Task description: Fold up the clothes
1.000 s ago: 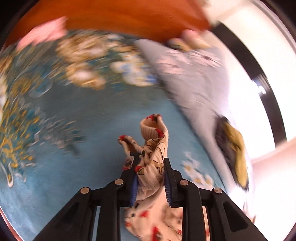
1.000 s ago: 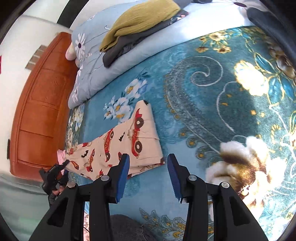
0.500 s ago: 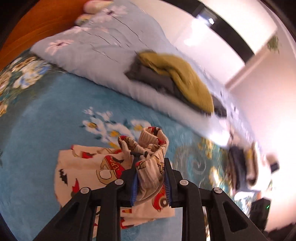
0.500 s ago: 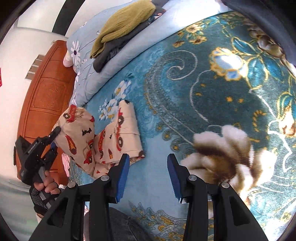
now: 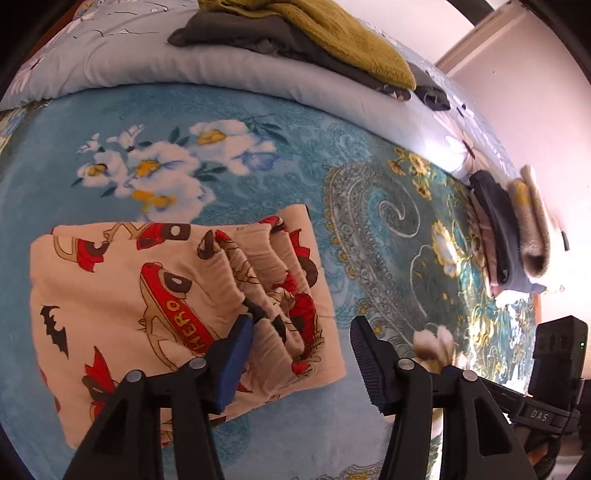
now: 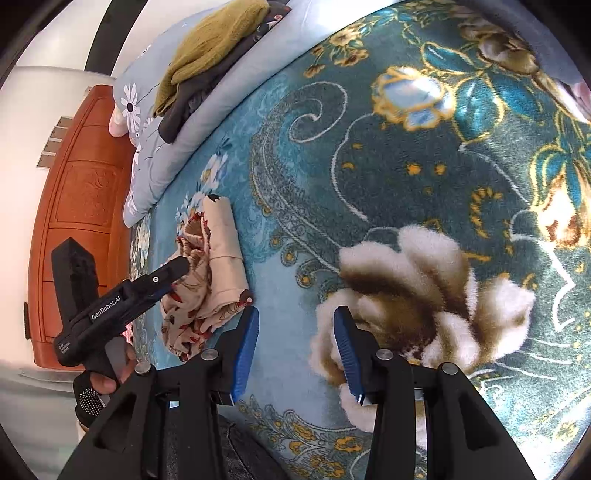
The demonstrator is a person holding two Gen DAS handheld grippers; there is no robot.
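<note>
A cream garment printed with red cars and black bats (image 5: 147,302) lies folded on the blue floral blanket (image 5: 258,177). Its gathered end is bunched in ridges on top, at my left gripper's left pad. My left gripper (image 5: 301,343) is open just above that end, holding nothing. The garment also shows in the right wrist view (image 6: 214,266), with the left gripper (image 6: 173,273) over it. My right gripper (image 6: 295,350) is open and empty, low over the blanket to the garment's right.
A grey-blue quilt (image 5: 184,66) runs along the blanket's far side, with an olive and dark grey clothes pile (image 5: 314,33) on it. A stack of folded clothes (image 5: 509,236) lies at the right. An orange wooden headboard (image 6: 81,206) stands at the left.
My left gripper carried the garment's end across, laid it on the folded part, and opened, letting it go. My right gripper stayed open and moved a little.
</note>
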